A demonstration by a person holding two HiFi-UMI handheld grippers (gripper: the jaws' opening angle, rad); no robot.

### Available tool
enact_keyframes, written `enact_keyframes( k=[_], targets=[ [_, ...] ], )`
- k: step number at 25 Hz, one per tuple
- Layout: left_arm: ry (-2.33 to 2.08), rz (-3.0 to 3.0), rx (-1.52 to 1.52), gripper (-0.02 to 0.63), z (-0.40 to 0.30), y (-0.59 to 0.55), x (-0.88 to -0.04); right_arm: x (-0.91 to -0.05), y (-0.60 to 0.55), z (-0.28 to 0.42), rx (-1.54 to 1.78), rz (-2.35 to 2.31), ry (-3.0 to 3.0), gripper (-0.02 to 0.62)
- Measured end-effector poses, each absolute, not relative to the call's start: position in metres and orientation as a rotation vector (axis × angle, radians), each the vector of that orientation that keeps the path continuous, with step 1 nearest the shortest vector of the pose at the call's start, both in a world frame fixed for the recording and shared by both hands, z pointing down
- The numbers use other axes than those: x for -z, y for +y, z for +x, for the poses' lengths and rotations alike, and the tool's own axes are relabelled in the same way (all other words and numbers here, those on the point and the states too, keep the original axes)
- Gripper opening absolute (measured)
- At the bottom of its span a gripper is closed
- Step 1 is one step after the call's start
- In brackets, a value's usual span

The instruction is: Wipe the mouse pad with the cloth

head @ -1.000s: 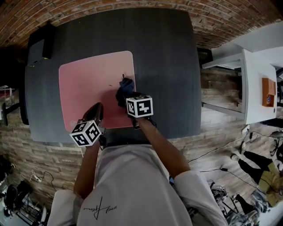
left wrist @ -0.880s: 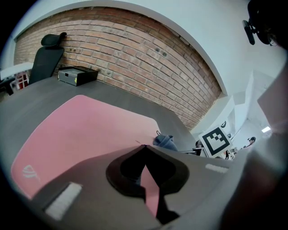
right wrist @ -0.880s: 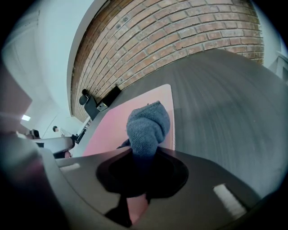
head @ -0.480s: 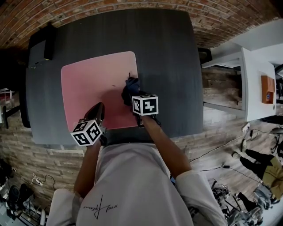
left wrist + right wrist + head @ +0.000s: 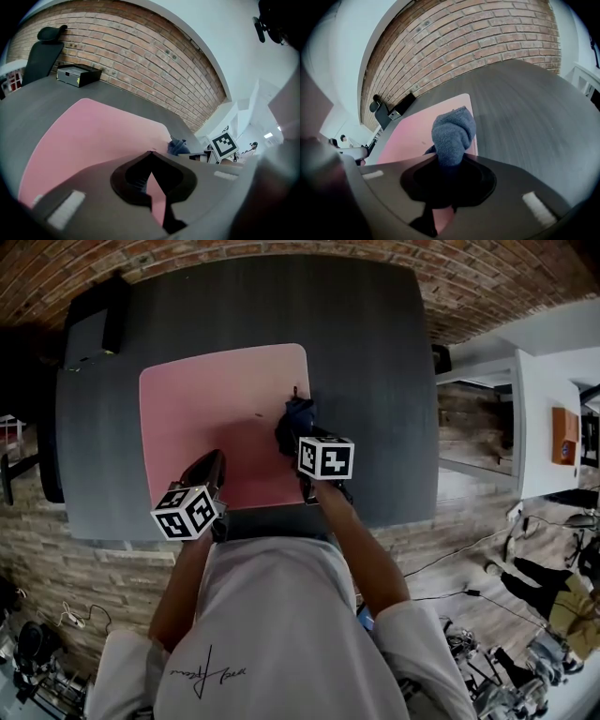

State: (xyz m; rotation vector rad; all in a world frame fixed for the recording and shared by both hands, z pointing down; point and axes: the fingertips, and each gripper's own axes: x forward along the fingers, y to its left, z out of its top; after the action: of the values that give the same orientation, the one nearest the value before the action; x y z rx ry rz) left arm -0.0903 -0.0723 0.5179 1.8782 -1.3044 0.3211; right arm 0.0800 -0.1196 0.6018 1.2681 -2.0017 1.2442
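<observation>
A pink mouse pad (image 5: pixel 211 409) lies on the dark grey table (image 5: pixel 370 371). My right gripper (image 5: pixel 298 435) is shut on a bunched dark blue cloth (image 5: pixel 298 418), which presses on the pad close to its right edge. In the right gripper view the cloth (image 5: pixel 452 133) sticks up out of the right gripper (image 5: pixel 450 159) over the pad (image 5: pixel 415 133). My left gripper (image 5: pixel 212 461) rests at the pad's near edge, shut, with nothing in it. In the left gripper view the tips of the left gripper (image 5: pixel 150 153) meet above the pink pad (image 5: pixel 93 136), and the cloth (image 5: pixel 178 146) shows to the right.
A black box (image 5: pixel 94 329) sits at the table's far left corner, seen too in the left gripper view as a black box (image 5: pixel 77 74) beside a black chair (image 5: pixel 44 51). A white desk (image 5: pixel 544 418) stands right of the table. A brick wall (image 5: pixel 487 37) lies beyond.
My right gripper has dragged the cloth a little to the right, nearer the pad's right edge. The left gripper has stayed at the pad's near edge.
</observation>
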Motion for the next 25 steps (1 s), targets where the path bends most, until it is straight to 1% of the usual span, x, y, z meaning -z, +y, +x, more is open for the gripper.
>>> enact_keyframes(
  k=[17, 25],
  targets=[
    [-1.253, 1.859, -0.298, 0.011, -0.121, -0.072, -0.522, -0.599, -0.135, 0.057, -1.239, 1.335, -1.974, 0.071],
    [-1.252, 1.837, -0.288, 0.011, -0.14, -0.072, -0.525, -0.599, -0.139, 0.03, -1.234, 1.31, -1.984, 0.071]
  ],
)
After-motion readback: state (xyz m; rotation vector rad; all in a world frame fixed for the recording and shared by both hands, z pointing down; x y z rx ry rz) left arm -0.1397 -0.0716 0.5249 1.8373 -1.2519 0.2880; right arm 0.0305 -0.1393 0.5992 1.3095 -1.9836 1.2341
